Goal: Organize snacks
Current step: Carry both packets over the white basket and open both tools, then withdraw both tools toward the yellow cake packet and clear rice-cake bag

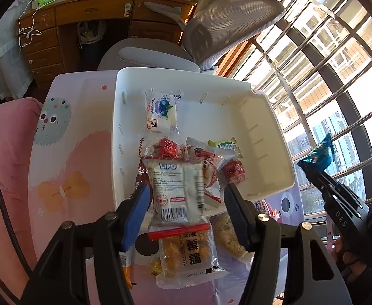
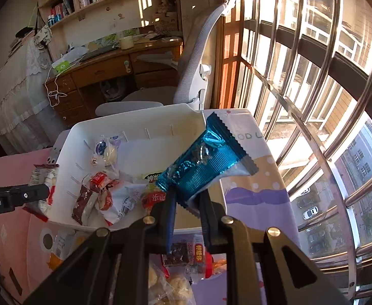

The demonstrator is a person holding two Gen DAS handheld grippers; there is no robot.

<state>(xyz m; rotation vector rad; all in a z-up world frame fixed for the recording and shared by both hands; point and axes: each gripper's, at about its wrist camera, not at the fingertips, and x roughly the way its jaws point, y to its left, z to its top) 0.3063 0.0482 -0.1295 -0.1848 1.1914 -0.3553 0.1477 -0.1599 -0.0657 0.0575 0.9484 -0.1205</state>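
Observation:
A white tray (image 1: 262, 127) on the cartoon-print table holds a blueberry packet (image 1: 161, 111), red-wrapped snacks (image 1: 165, 150) and a green packet (image 1: 225, 145). Over the tray's near edge my left gripper (image 1: 187, 188) has its jaws apart around a white packet with a red end seal (image 1: 175, 190); the right pad stands clear of it. My right gripper (image 2: 188, 194) is shut on the lower end of a shiny blue packet (image 2: 206, 162), raised above the tray's right side (image 2: 84, 127). In the left wrist view that blue packet (image 1: 318, 156) shows at the right, against the window.
More snacks lie on the table in front of the tray: an orange-filled packet (image 1: 186, 251) and a pale puffed one (image 1: 226, 231). A grey office chair (image 1: 224, 25) stands behind the table, with a wooden desk (image 1: 84, 12) further back. Window bars (image 1: 326, 76) run along the right, a pink cushion (image 1: 2, 152) on the left.

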